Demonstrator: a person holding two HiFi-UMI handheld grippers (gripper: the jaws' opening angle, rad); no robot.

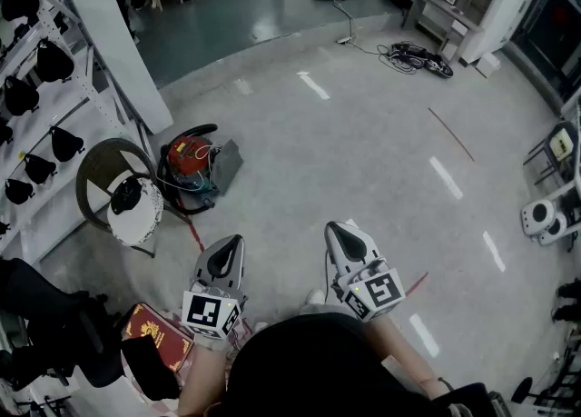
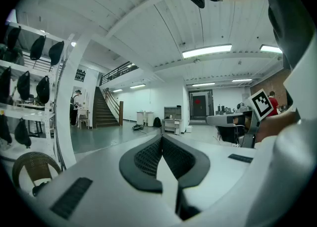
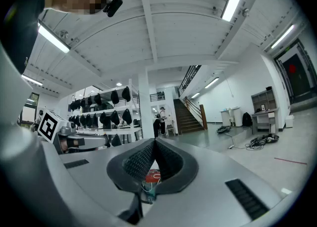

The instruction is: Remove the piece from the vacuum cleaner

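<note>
Grey polished floor (image 1: 363,143) spreads across a large hall, with a white pillar (image 1: 118,34) and racks of dark headgear (image 1: 36,88) on the left. Near the pillar's foot, just right of a wicker chair (image 1: 104,183), the red vacuum cleaner (image 1: 189,163) sits on the floor, a black hose looped round it and a flat grey part (image 1: 227,161) against its right side. Both tools are held level at the near edge, well apart from the cleaner, which lies farther off and to their left. The left gripper (image 1: 231,243) has its jaws pressed together on nothing. The right gripper (image 1: 338,228) is likewise closed and empty; its own view shows the cleaner far beyond the jaws
</note>
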